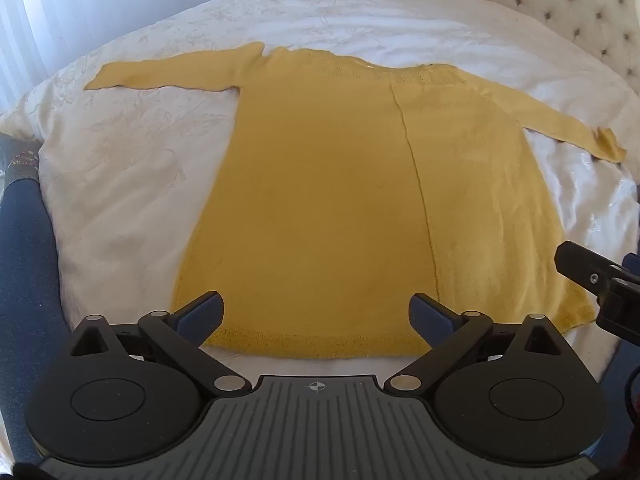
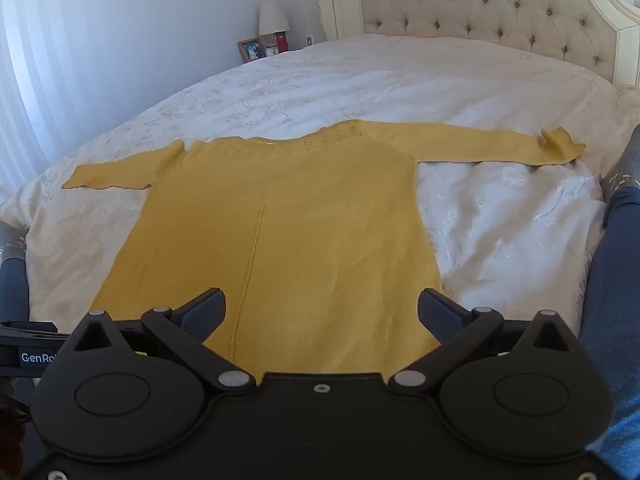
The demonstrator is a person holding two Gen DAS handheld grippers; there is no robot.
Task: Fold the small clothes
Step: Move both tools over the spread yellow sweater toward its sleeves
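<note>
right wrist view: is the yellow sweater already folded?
No. The yellow sweater lies flat on the bed with both sleeves stretched out to the sides.

You face wide bed [image 2: 400, 80], cream floral bedspread [image 2: 280, 92] across it. Tufted cream headboard [image 2: 480, 4] with carved white frame at far end. Plain pale wall [image 2: 140, 20] to left, vertical blinds [image 2: 16, 100] glowing with daylight. Far corner: white lamp [image 2: 273, 18], framed photo [image 2: 252, 49], red bottle [image 2: 282, 42], small clock [image 2: 271, 51].
</note>
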